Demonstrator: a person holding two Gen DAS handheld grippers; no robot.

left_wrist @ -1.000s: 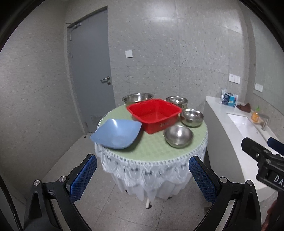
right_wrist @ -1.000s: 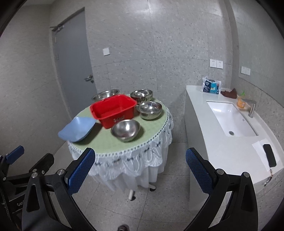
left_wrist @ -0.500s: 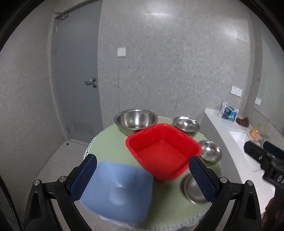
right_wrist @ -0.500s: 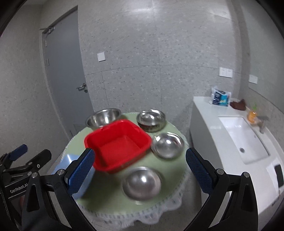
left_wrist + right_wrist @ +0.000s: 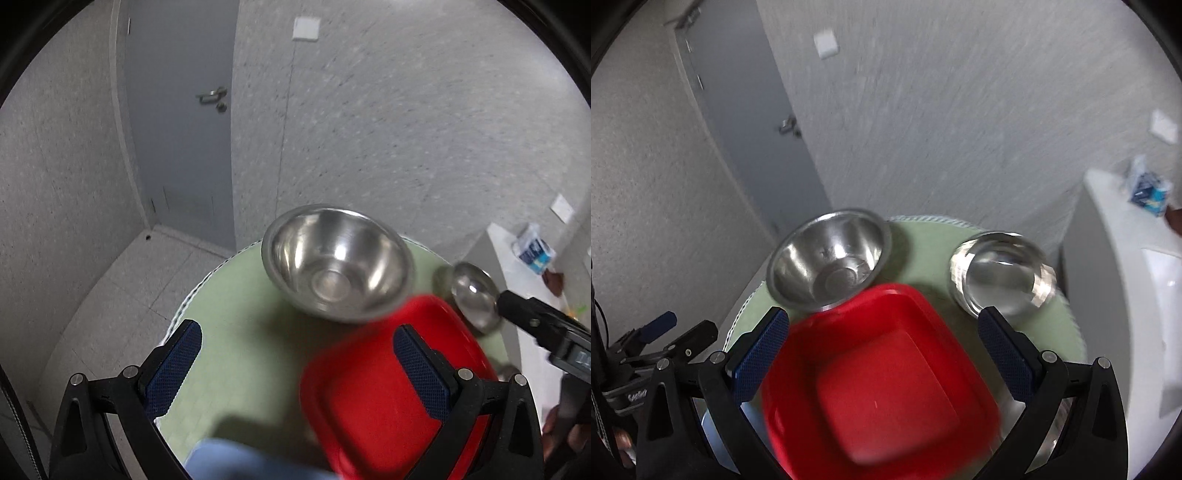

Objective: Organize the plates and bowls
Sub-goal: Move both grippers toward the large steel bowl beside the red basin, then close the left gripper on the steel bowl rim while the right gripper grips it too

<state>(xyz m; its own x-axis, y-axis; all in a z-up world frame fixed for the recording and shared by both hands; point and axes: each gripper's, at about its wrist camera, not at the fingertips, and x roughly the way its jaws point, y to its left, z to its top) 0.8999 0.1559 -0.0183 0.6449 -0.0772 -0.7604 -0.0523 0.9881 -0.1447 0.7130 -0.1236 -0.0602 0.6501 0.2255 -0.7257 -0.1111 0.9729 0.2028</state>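
Both tongs hover above the round worktop (image 5: 236, 306) with its green cloth; nothing is gripped. Left tongs (image 5: 297, 354): spread wide, empty, blue pads either side of open cloth. Right tongs (image 5: 881, 341): likewise spread, empty. The large steel bowl (image 5: 336, 262) sits ahead of the left tongs, slightly toward their right finger, upright on the cloth. The red square basin (image 5: 879, 380) lies directly beneath and between the fingers of the right tongs; in the left view it is under the right finger. A stack of smaller steel bowls (image 5: 1003, 275) stands ahead of the right tongs, just beyond their right finger; how many are nested cannot be told through the blur. A pale blue dish (image 5: 236, 461) shows at the near edge below the left tongs, mostly out of frame. Both views are motion-blurred. Judgement: this is the approach step, no item yet sorted, task at its start. The next move probably calls for picking one target, lowering one tong finger inside the rim and the other outside, then closing on the thin wall. Risk: polished steel may slip or tip if pinched near the lip alone; the basin crowds the large bowl's near side, so entry from the far or open side looks cleaner
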